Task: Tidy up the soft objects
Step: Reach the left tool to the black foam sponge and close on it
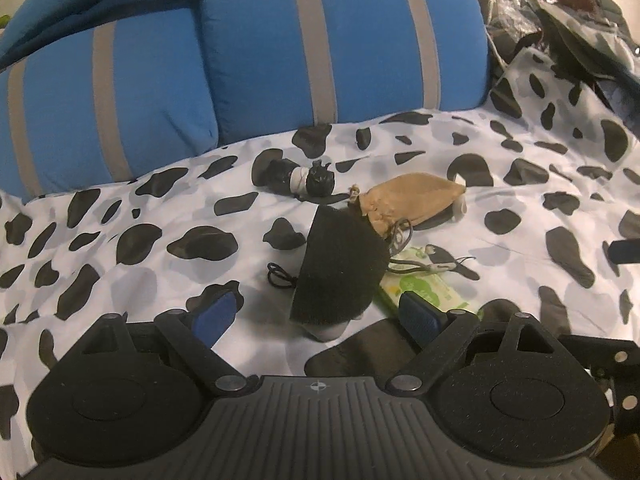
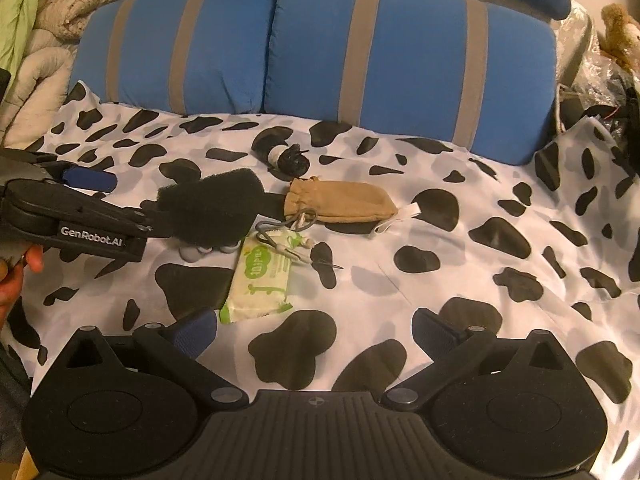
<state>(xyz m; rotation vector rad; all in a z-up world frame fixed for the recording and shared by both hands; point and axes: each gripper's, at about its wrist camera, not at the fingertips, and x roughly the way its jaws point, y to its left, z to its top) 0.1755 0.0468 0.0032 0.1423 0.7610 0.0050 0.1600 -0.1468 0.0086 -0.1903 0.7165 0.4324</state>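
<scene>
A black foam sponge point(image 1: 340, 268) stands on the cow-print sheet point(image 1: 120, 280), just ahead of my left gripper point(image 1: 316, 314), which is open with the sponge near its fingertips. In the right wrist view the sponge point(image 2: 212, 206) lies by the left gripper's body point(image 2: 72, 216). A tan drawstring pouch point(image 1: 408, 200) point(image 2: 340, 200) lies behind it. A green wipes pack point(image 1: 424, 292) point(image 2: 262, 280) lies on the sheet beside it. A small black bundle point(image 1: 304, 178) point(image 2: 288, 160) sits further back. My right gripper point(image 2: 316, 330) is open and empty over the sheet.
Two blue pillows with grey stripes point(image 1: 320, 40) point(image 2: 400, 60) line the back. Clutter and bags point(image 1: 560, 12) pile at the right. Quilts point(image 2: 36, 20) lie at the back left. A white earphone cord point(image 2: 296, 244) lies on the wipes pack.
</scene>
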